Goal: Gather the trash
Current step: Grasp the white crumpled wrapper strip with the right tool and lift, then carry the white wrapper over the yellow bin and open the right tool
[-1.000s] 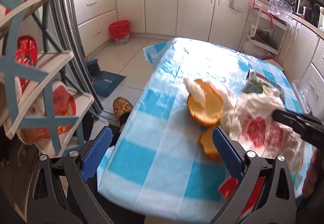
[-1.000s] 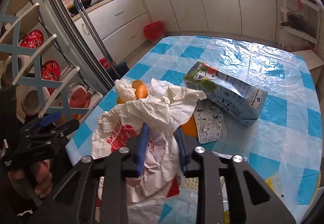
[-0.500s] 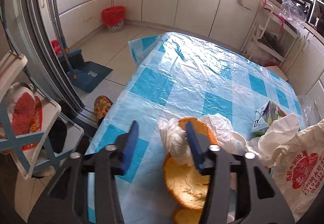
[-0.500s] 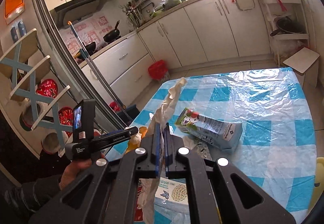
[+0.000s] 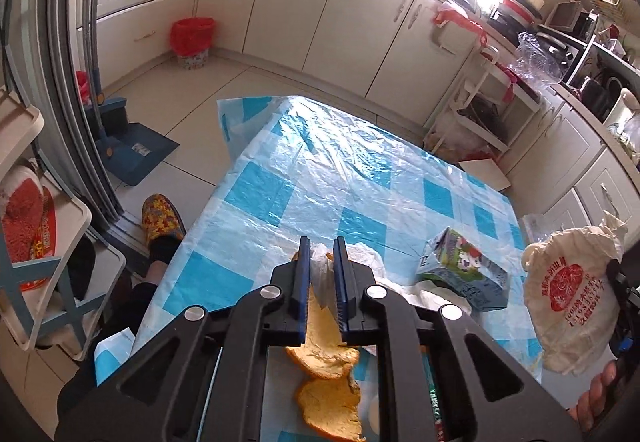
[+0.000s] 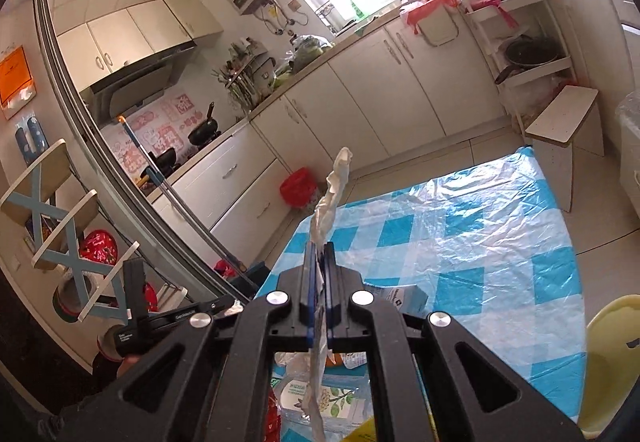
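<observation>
The left gripper [image 5: 320, 274] has just been closing; its blue pads now pinch a crumpled clear plastic wrapper [image 5: 320, 266] together with the upper orange peel [image 5: 320, 338]. Whether the pads bear on the peel itself or only on the wrapper cannot be determined. Two peel pieces are visible: the second peel piece [image 5: 332, 406] lies below the first, cut off by the frame edge and partly hidden by the gripper body.

The right gripper [image 6: 319, 270] is clamped on a twisted strip of the white plastic bag [image 6: 334, 186]. The strip rises above the pads and runs down between the arms. In the left wrist view the bag's bulk [image 5: 568, 302], printed in red, hangs at the right edge above the table, partly cut off.

One juice carton [image 5: 464, 270] lies on its side on the blue-checked tablecloth [image 5: 360, 178], right of the left gripper. In the right wrist view, printed packets below the gripper are largely hidden and cannot be counted.

Farther off, one red-lined bin [image 5: 191, 42] stands on the floor against the cabinets.
</observation>
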`<state>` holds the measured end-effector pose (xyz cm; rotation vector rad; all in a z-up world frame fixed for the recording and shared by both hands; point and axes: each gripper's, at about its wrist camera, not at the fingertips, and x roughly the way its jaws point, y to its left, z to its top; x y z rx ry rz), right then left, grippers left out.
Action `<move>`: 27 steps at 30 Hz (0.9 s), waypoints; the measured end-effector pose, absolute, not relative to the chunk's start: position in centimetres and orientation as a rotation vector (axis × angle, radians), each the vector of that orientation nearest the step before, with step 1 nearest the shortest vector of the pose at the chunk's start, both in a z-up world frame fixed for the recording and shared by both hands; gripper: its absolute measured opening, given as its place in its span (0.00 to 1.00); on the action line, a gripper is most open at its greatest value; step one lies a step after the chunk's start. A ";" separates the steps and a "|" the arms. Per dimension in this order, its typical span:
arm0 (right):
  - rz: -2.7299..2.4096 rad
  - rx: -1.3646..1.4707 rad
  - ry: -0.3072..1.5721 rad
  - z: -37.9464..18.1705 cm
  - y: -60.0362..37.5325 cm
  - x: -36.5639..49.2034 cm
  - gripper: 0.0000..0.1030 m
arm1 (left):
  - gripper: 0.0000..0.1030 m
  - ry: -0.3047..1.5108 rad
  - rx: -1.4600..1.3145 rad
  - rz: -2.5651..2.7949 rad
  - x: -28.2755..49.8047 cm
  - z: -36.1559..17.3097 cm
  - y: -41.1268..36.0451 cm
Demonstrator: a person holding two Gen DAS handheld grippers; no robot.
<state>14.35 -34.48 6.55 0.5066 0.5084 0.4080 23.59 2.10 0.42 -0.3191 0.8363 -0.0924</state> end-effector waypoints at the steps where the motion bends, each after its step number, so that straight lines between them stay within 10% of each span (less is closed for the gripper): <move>1: 0.390 0.512 0.496 6.7 -35.1 14.1 0.04 | 0.10 0.827 -0.321 -0.102 23.1 0.9 2.0; 24: -0.368 0.426 0.749 -2.0 -50.6 11.8 0.04 | 0.10 0.743 -0.253 -0.507 15.9 8.5 -13.4; 27: -0.404 0.416 0.864 -4.1 -51.3 13.3 0.25 | 0.10 0.756 -0.233 -0.539 15.5 8.1 -15.6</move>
